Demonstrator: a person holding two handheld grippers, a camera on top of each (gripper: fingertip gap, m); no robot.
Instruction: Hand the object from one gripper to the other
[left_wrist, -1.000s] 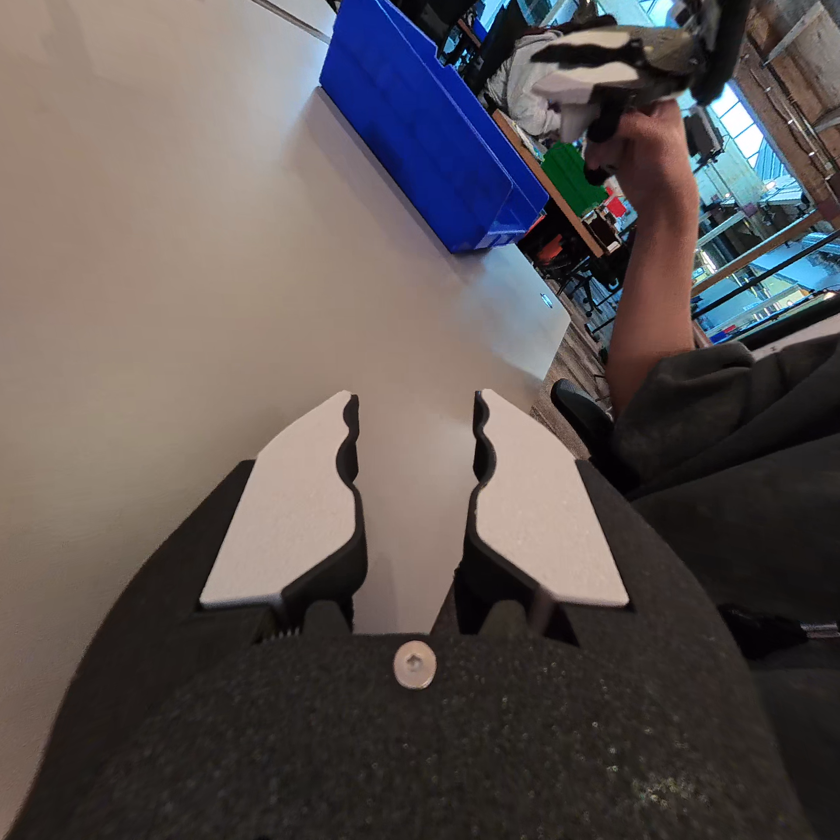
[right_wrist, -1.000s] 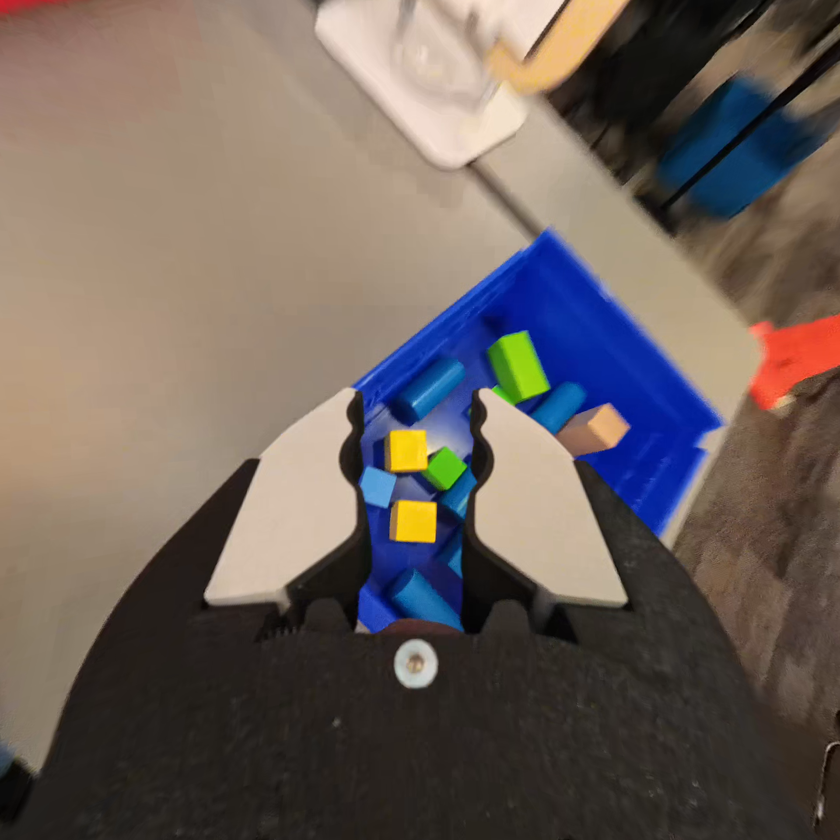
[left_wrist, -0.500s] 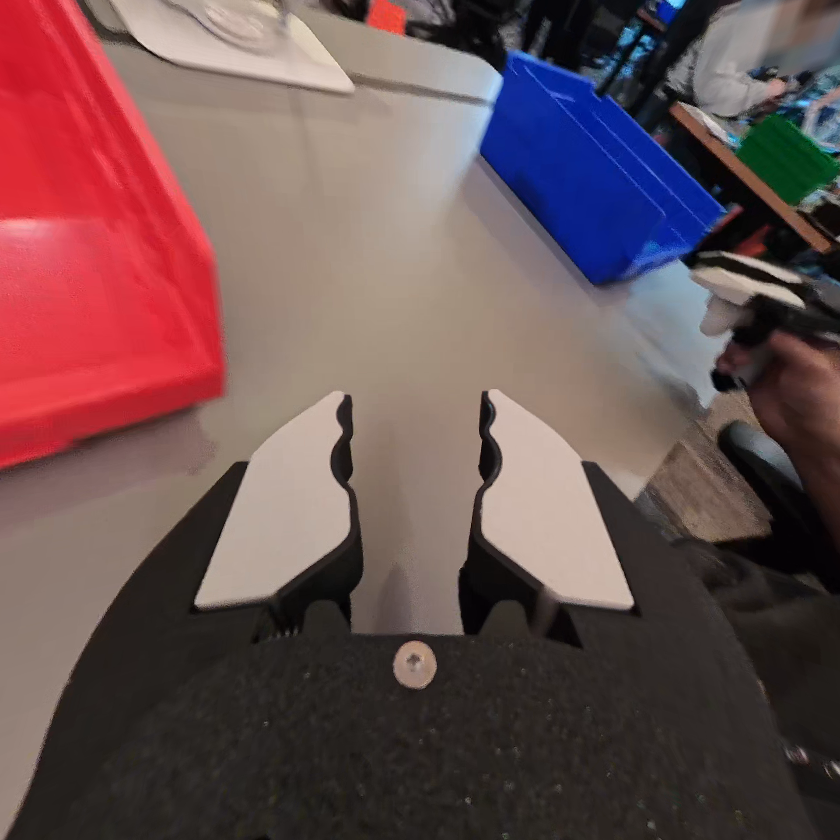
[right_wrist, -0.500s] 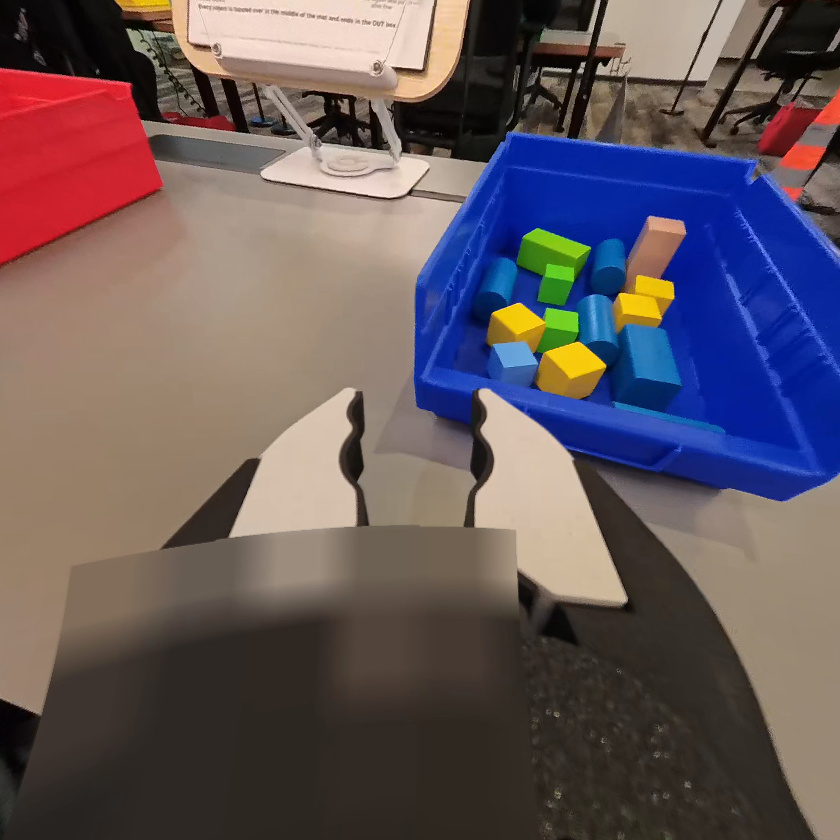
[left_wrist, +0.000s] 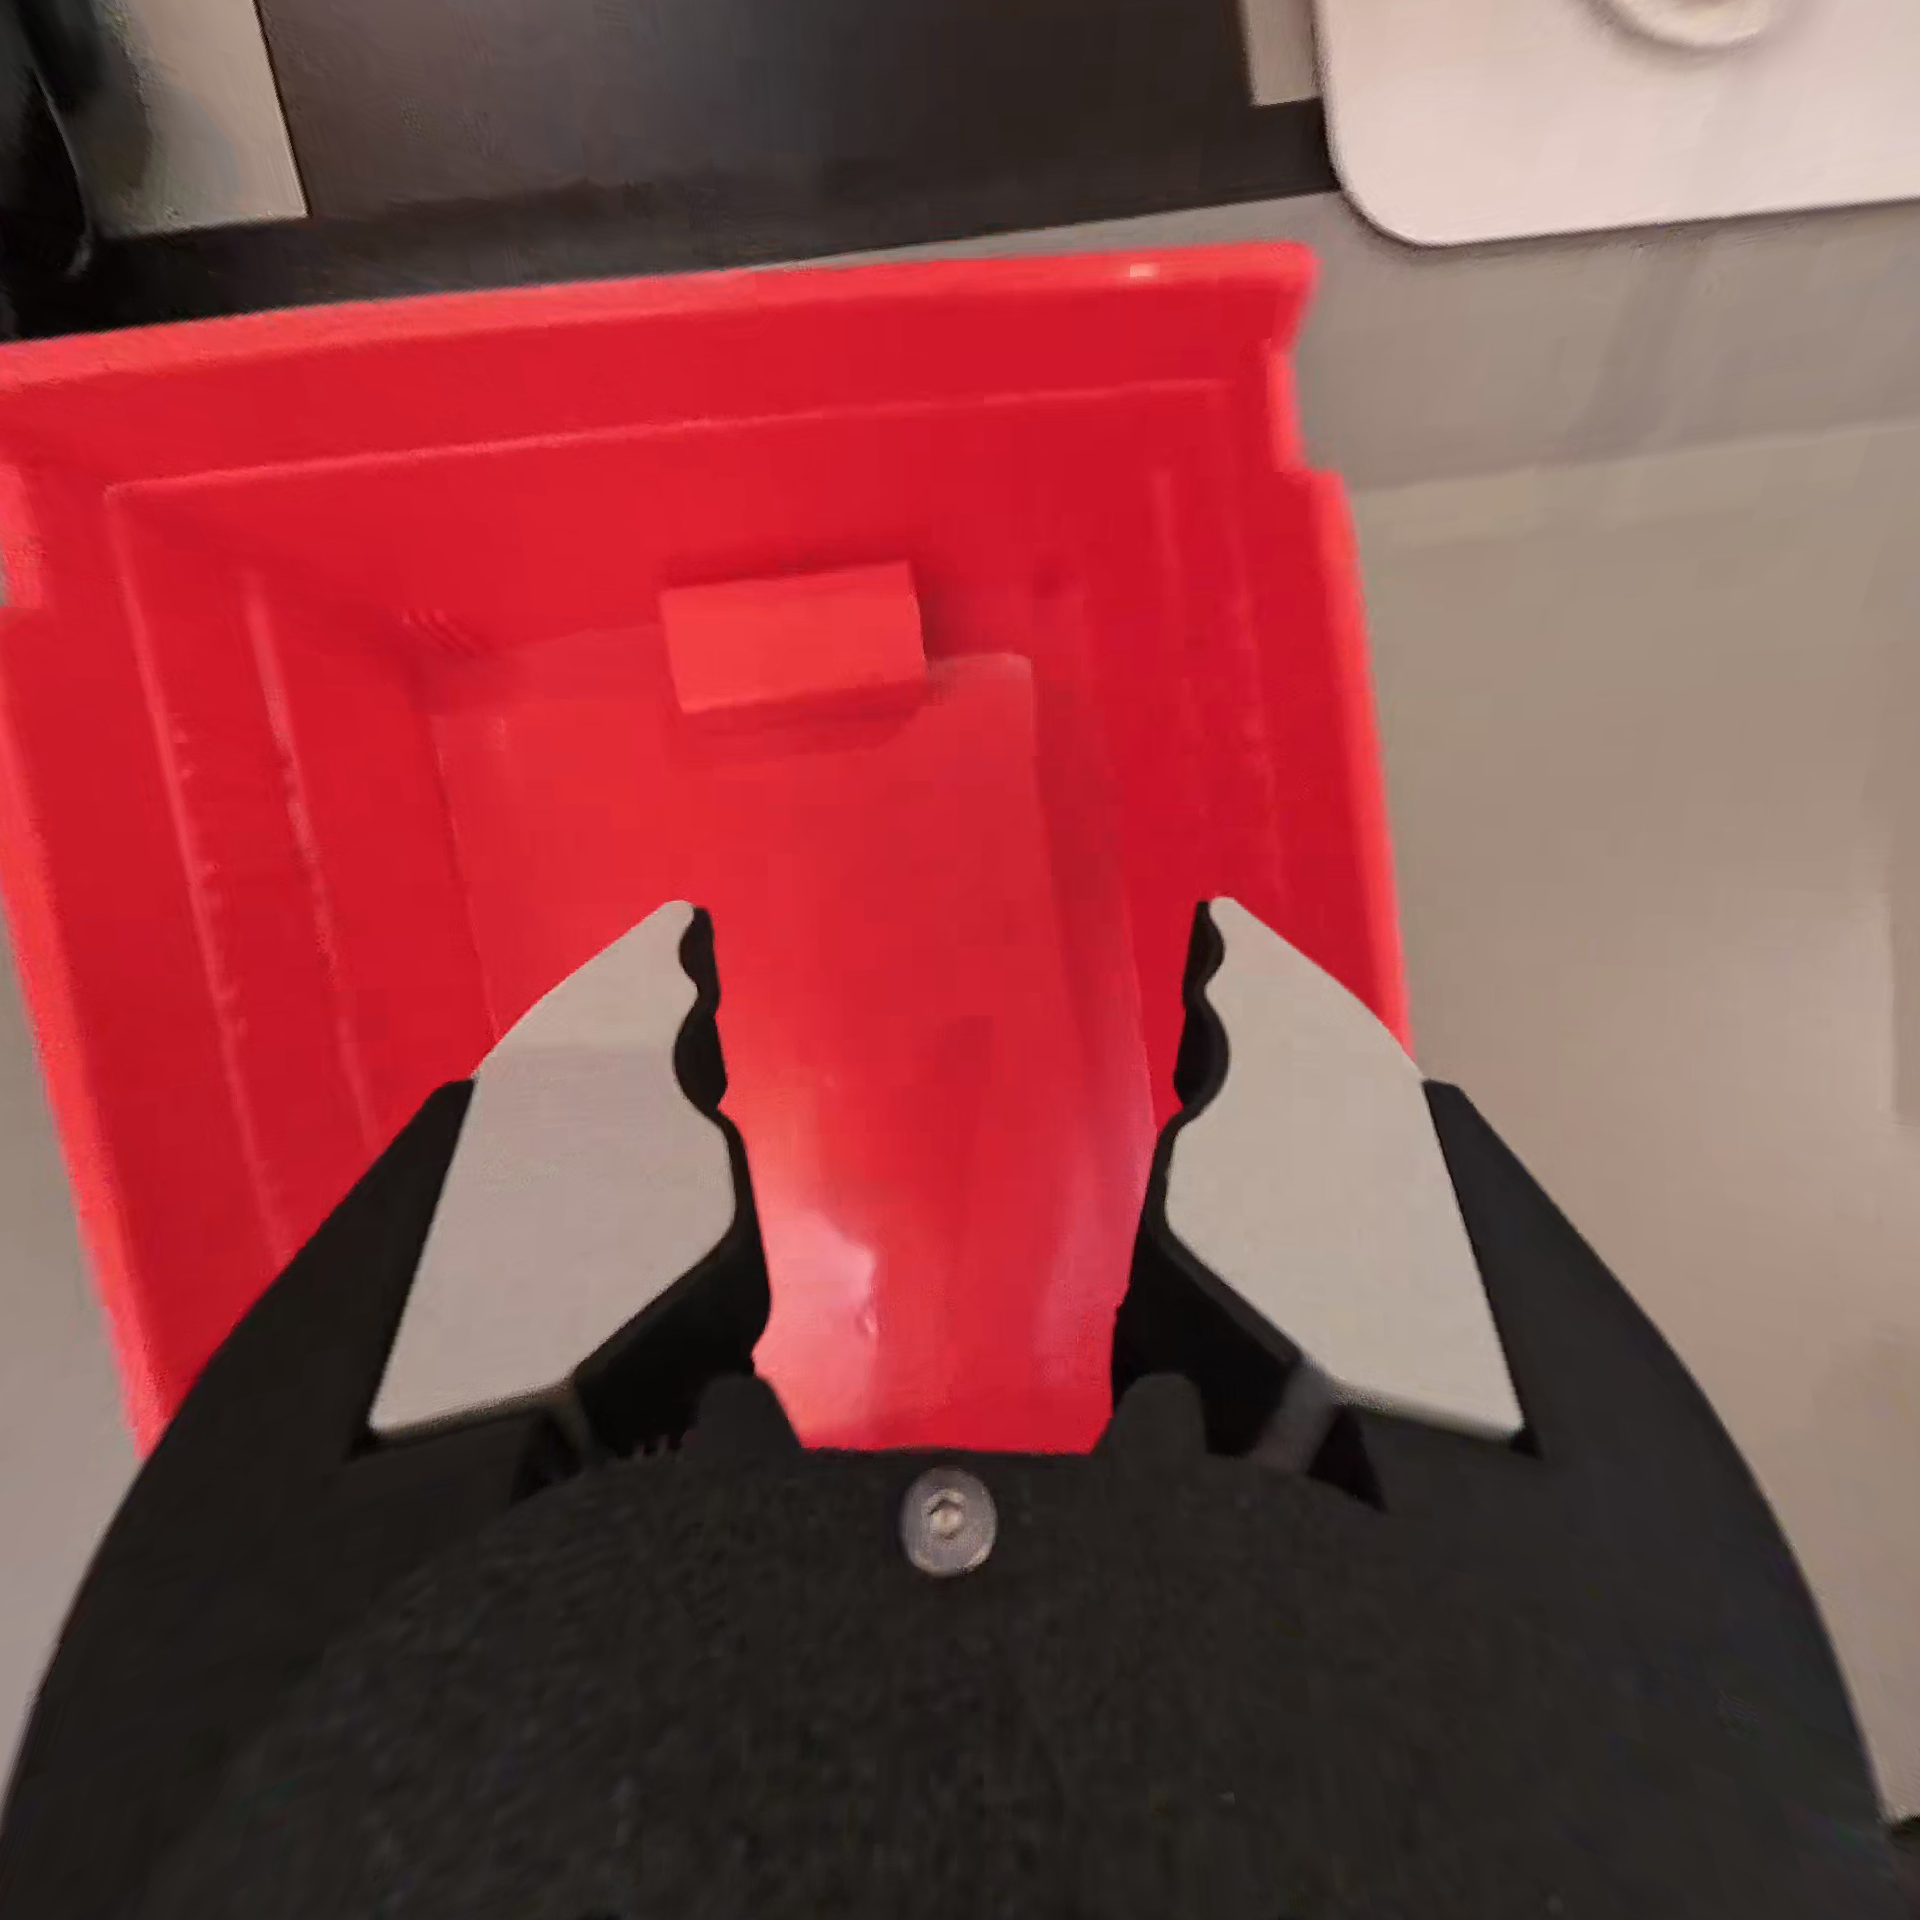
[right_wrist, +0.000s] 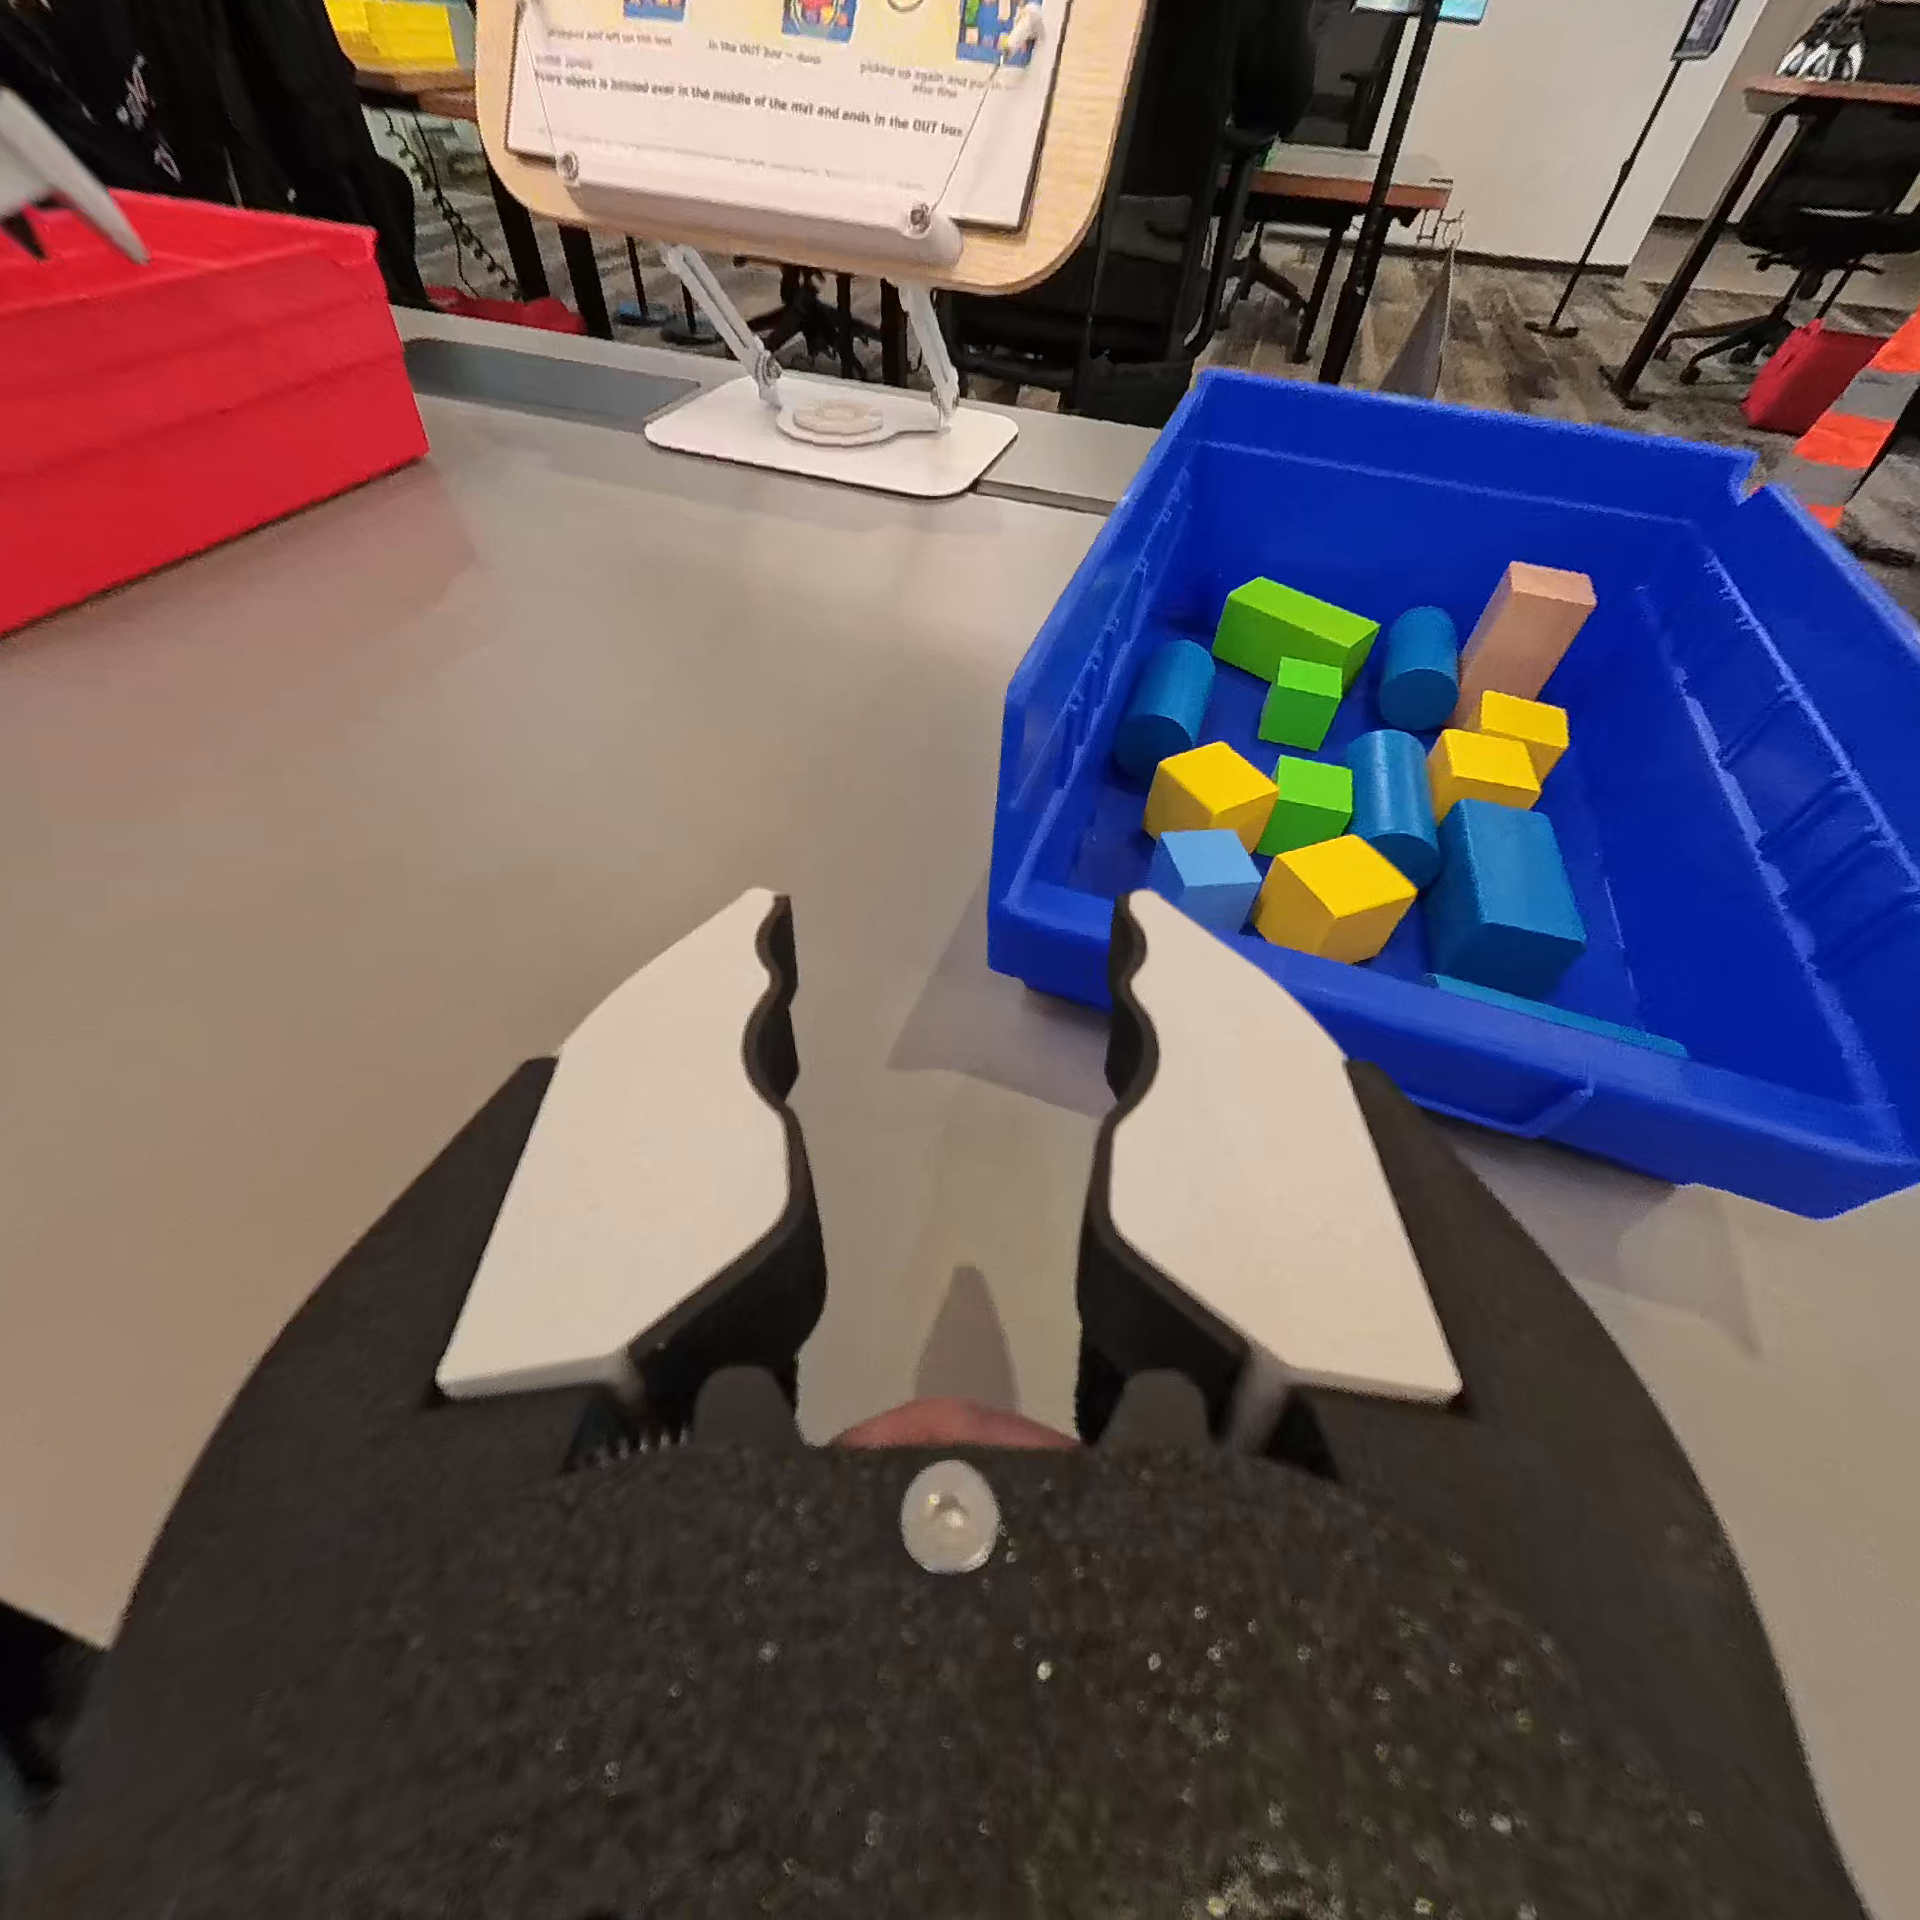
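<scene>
A: Where is the left gripper (left_wrist: 945, 914)?

B: It hangs above the red bin (left_wrist: 1309, 644) and looks down into it. Its jaws stand wide apart and nothing is between them.

A: Is something inside that bin?

B: Yes, one red block (left_wrist: 792, 646) lies on the bin floor, near the far wall, well apart from the fingertips. The picture is a little blurred there.

A: And the right gripper (right_wrist: 948, 909)?

B: It is over the grey table (right_wrist: 520, 790), just left of the blue bin (right_wrist: 1766, 1132). Its jaws are also spread and empty.

A: What is in the blue bin?

B: Many blocks: yellow cubes (right_wrist: 1335, 896), green blocks (right_wrist: 1294, 628), blue cylinders (right_wrist: 1392, 790), a big blue block (right_wrist: 1507, 896) and one tan block (right_wrist: 1525, 639) that leans at the back.

A: Something more on the table?

B: A white stand (right_wrist: 831, 434) that carries a board with paper, between the two bins at the far edge.
</scene>
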